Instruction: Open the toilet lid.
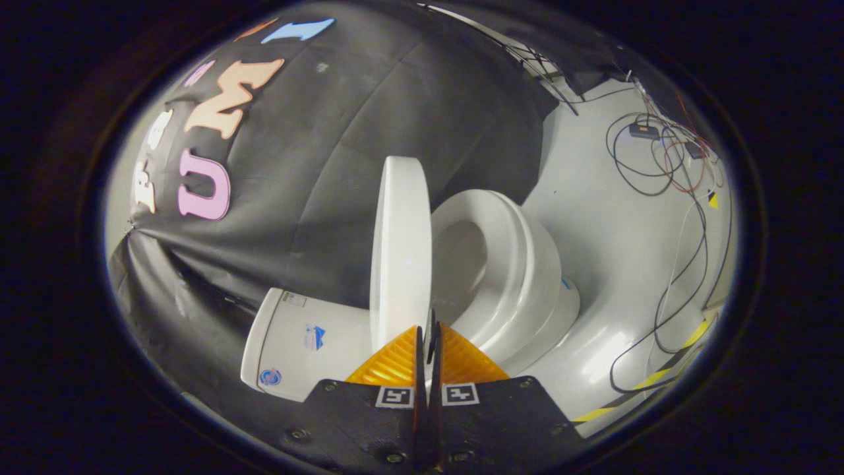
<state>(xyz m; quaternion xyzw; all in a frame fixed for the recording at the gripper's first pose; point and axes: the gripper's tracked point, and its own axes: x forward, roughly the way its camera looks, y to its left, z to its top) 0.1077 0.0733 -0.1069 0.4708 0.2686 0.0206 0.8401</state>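
One toilet [521, 277], one white lid [400, 244] raised on edge just ahead of the hand-held gripper [428, 330], fingers clenched together on nothing; one tank [300, 343] beside.

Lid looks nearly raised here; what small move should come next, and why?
Probably nudge the white oval plastic toilet lid a little further toward the white ceramic tank. It stands about on edge just ahead of the tongs, whose fingers are closed together, and hasn't visibly settled against the tank.
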